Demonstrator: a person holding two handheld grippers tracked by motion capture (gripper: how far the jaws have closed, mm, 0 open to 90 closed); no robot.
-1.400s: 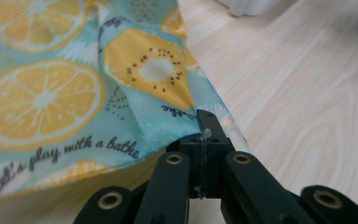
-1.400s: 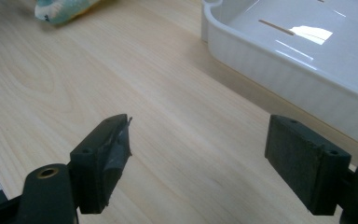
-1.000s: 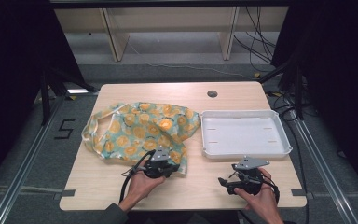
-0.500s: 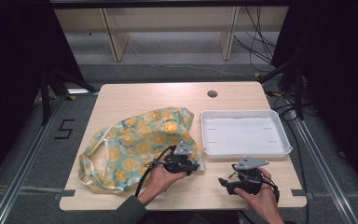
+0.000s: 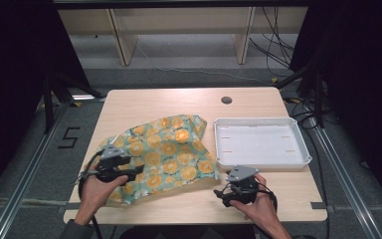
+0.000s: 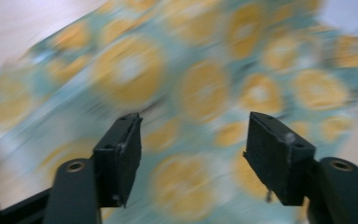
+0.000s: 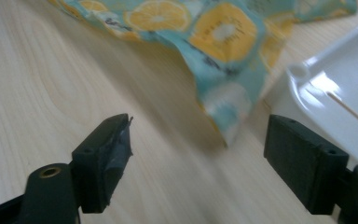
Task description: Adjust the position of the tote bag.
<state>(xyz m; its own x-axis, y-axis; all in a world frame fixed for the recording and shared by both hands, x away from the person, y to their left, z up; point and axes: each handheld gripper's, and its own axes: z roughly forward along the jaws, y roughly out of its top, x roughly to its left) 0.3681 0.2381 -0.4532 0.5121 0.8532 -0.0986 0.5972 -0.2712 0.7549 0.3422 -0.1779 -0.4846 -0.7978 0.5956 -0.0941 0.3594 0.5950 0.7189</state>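
A teal cloth printed with orange citrus slices [image 5: 171,149] lies spread over the middle of the wooden table [image 5: 149,104], its right edge close to the white tray [image 5: 263,121]. My left gripper [image 5: 138,169] hovers over the cloth's front left part. In the left gripper view its jaws [image 6: 193,126] stand wide and have just been opening, with nothing pinched; the blurred cloth [image 6: 205,88] lies beyond them. My right gripper [image 5: 220,193] is open near the front edge, right of the cloth. In the right gripper view [image 7: 198,126] it faces a cloth corner [image 7: 223,107] over bare wood.
The shallow tray is empty and sits at the table's right; its corner [image 7: 335,79] shows in the right gripper view. A round cable hole [image 5: 226,100] lies at the back of the table. Dark floor, rails and shelf legs surround the table.
The cloth was dragged right toward the tray and now lies flatter. My left gripper let it go, opened and swung back left. My right gripper shifted a little left.
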